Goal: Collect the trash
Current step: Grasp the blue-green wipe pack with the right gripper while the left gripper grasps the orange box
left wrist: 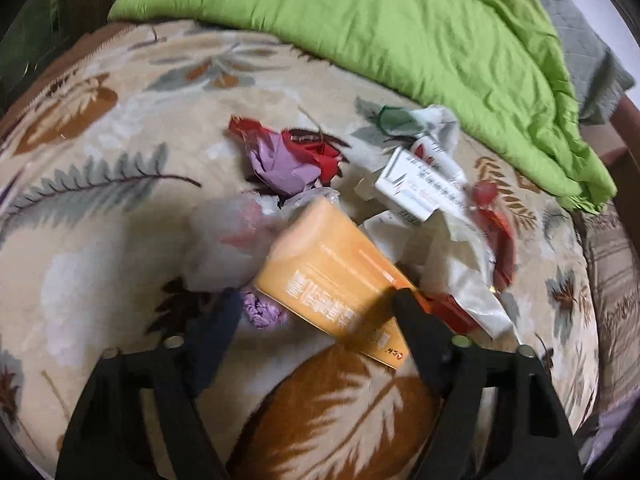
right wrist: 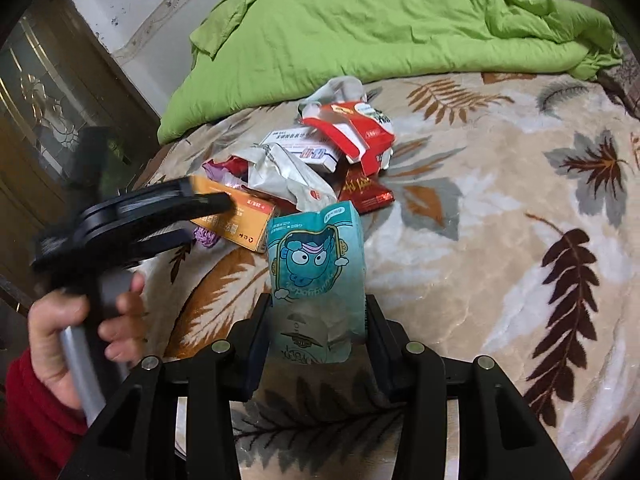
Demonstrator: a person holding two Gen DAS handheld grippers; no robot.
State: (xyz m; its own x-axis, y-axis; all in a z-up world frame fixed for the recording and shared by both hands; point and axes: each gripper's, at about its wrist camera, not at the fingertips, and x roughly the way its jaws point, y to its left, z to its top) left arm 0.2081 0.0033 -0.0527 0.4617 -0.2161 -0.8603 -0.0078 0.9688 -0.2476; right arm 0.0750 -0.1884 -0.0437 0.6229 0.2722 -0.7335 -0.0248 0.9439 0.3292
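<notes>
Two pieces of trash matter now on the bed's leaf-print blanket point(right wrist: 500, 208). One, a teal tissue pack point(right wrist: 318, 256), is soft, light and crushable; the right tool point(right wrist: 318, 320) is clamped across its lower end. Beside the litter heap, the orange carton point(left wrist: 332, 276) looks light, stiff and smooth, best pinched across its narrow sides; the left tool point(left wrist: 316, 304) straddles it, apart, not yet gripping.

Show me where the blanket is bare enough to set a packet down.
Bare blanket lies right of the trash pile, below the green quilt. Another bare patch lies left of the purple paper. It is crowded around the orange box and the white boxes.
</notes>
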